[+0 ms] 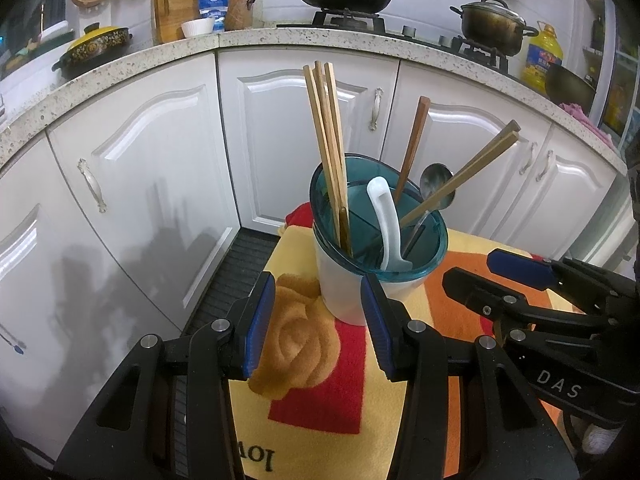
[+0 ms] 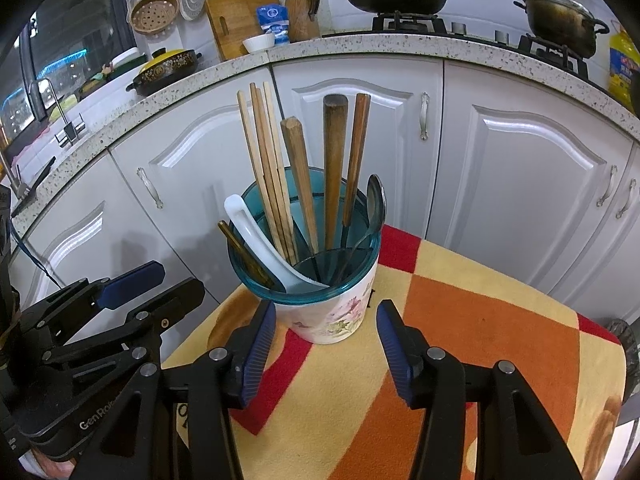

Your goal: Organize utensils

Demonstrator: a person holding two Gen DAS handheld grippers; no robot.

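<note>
the holder [image 2: 320,280] stands on the towel [image 2: 460,320], a soft footing, with chopsticks [image 2: 266,168], a white spoon [image 2: 256,236], a metal spoon [image 2: 376,204] and wooden handles [image 2: 334,168] leaning loosely inside. a sideways bump from either claw could probably tip it or knock the long sticks out. the left claw [image 1: 318,328] and right claw [image 2: 326,354] both sit wide apart, gripping nothing, just short of the holder.
</note>
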